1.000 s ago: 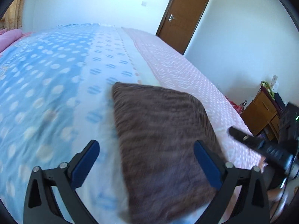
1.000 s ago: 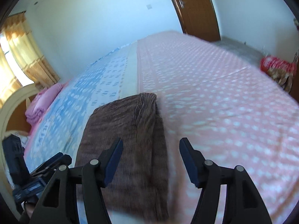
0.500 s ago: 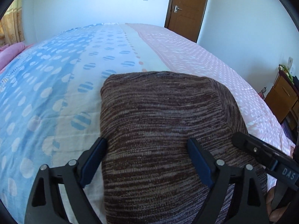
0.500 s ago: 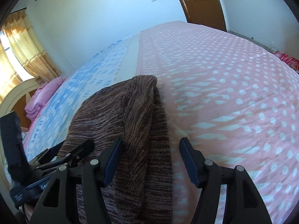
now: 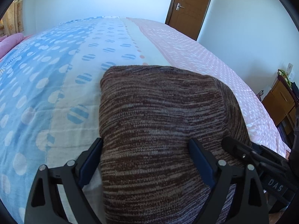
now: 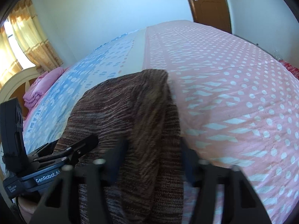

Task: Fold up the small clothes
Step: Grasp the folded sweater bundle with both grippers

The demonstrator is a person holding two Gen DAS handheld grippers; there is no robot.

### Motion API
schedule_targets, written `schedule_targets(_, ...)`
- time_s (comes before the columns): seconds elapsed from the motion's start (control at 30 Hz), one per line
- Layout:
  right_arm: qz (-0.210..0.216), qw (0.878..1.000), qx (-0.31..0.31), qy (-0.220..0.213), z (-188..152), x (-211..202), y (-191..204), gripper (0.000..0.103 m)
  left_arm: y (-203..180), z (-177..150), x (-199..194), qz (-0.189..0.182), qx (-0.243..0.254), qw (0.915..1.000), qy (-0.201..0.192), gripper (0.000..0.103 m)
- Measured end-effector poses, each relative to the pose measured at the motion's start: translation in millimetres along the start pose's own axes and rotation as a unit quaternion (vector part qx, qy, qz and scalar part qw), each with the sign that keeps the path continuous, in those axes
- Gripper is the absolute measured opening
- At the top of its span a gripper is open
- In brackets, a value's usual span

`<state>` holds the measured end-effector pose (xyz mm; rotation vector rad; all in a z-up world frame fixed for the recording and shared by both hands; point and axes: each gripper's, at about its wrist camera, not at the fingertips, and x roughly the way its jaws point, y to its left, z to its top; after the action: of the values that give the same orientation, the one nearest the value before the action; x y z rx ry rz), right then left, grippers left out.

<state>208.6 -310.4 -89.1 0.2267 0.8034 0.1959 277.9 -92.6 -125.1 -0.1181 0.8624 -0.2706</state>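
Observation:
A folded brown striped knit garment (image 5: 158, 121) lies on the bed where the blue spotted sheet (image 5: 46, 65) meets the pink one (image 6: 233, 93). My left gripper (image 5: 145, 158) stands wide over its near end. The left finger sits at the fabric's left edge and the right finger rests on top, with neither pinching. My right gripper (image 6: 153, 156) is blurred. Its jaws are closing around the thick folded right edge of the garment (image 6: 127, 115), which fills the gap between them. Each gripper shows beside the other: the right gripper (image 5: 243, 153) and the left gripper (image 6: 80, 147).
A brown wooden door (image 5: 190, 5) stands beyond the bed's far end. A wooden cabinet (image 5: 280, 102) is past the bed's right side. Folded pink bedding (image 6: 41, 89), a pale headboard (image 6: 16, 82) and yellow curtains (image 6: 28, 37) are on the left.
Both grippers came down and forward onto the garment, which now fills the lower half of each view. The right jaws have narrowed around its right fold; the left jaws narrowed only slightly.

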Motion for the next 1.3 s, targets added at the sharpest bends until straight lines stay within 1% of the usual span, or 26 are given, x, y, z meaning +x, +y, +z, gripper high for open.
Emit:
schedule_targets(0.1,-0.003,1.000,-0.006,-0.001,-0.3,0.8,3.4,0.043,0.8,0.2,0.1,-0.003,-0.001,1.0000,0.000,0.090)
schedule_targets(0.23,0.019,1.000,0.019,-0.001,-0.4,1.6,-6.4,0.043,-0.7,-0.9,-1.1,-0.003,0.003,1.0000,-0.004,0.086)
schedule_targets(0.4,0.007,1.000,0.001,0.005,-0.9,5.0,-0.2,0.049,-2.9,-1.8,-2.7,-0.002,0.008,0.9999,-0.008,0.080)
schedule_targets(0.53,-0.004,1.000,-0.010,0.005,-0.5,8.0,6.5,0.050,-4.6,-1.9,-3.0,0.003,0.012,0.9999,-0.010,0.076)
schedule_targets(0.57,-0.009,1.000,-0.014,0.005,-0.7,8.1,8.2,0.049,-5.9,-2.1,-3.3,0.005,0.015,0.9998,-0.011,0.074)
schedule_targets(0.67,-0.012,0.999,-0.035,0.002,-1.2,8.7,19.5,0.034,-7.1,-2.3,-4.0,0.007,0.017,0.9997,-0.013,0.071)
schedule_targets(0.8,-0.017,0.999,-0.039,-0.002,-2.3,7.9,21.0,0.031,-8.0,-2.5,-5.6,0.005,0.018,0.9997,-0.016,0.068)
schedule_targets(0.87,-0.018,0.999,-0.041,-0.004,-2.8,7.6,21.7,0.031,-8.4,-2.7,-6.9,0.004,0.018,0.9996,-0.019,0.064)
schedule_targets(1.0,-0.019,0.999,-0.043,-0.006,-3.0,6.7,21.7,0.030,-8.7,-2.7,-7.1,0.002,0.017,0.9996,-0.021,0.062)
schedule_targets(1.07,-0.019,0.999,-0.042,-0.007,-3.7,6.0,22.6,0.029,-7.6,-3.0,-8.7,-0.006,0.014,0.9996,-0.023,0.056)
schedule_targets(1.1,-0.018,0.999,-0.041,-0.007,-3.8,5.4,22.1,0.029,-5.5,-3.1,-9.6,-0.015,0.009,0.9995,-0.026,0.055)
schedule_targets(1.2,-0.010,0.999,-0.032,-0.005,-3.4,5.0,18.0,0.029,2.1,-2.2,-9.1,-0.036,-0.011,0.9990,-0.024,0.055)
schedule_targets(1.3,-0.005,1.000,-0.024,-0.004,-3.3,5.1,14.5,0.029,-3.3,-1.9,-7.6,-0.023,0.000,0.9995,-0.023,0.057)
